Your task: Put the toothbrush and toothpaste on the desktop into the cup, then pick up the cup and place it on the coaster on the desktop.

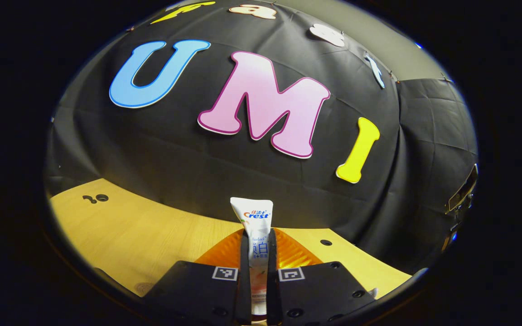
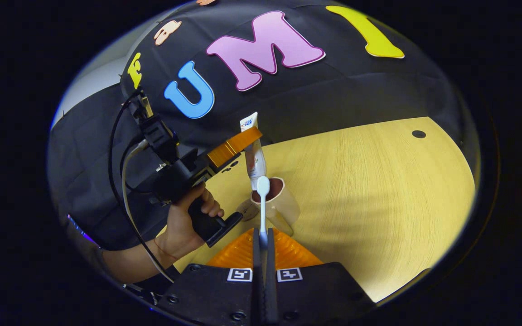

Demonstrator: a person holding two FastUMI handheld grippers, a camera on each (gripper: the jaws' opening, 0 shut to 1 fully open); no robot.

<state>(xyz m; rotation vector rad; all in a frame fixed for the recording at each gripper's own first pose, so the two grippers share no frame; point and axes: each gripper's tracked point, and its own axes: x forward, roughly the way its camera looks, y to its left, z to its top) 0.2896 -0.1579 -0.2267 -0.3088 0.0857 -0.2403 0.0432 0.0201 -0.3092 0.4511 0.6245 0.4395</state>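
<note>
A white toothpaste tube (image 1: 253, 216) stands upright between the fingers of my left gripper (image 1: 258, 253), which is shut on it. In the right gripper view a hand (image 2: 180, 226) holds that left gripper (image 2: 249, 136) with the toothpaste tube (image 2: 254, 158) hanging nearly upright, its lower end at the mouth of a beige cup (image 2: 283, 206) with a dark inside. My right gripper (image 2: 263, 240) is shut on a white toothbrush (image 2: 263, 203), whose head points up in front of the cup's rim. A small round brownish disc (image 2: 246, 210), perhaps the coaster, lies just left of the cup.
The light wooden desktop (image 2: 369, 190) stretches wide to the right of the cup, with a small dark hole (image 2: 418, 134) at its far side. The black cloth wall closes off the back. Cables (image 2: 120, 181) trail from the left gripper. Two more holes (image 1: 97, 198) mark the desktop's left.
</note>
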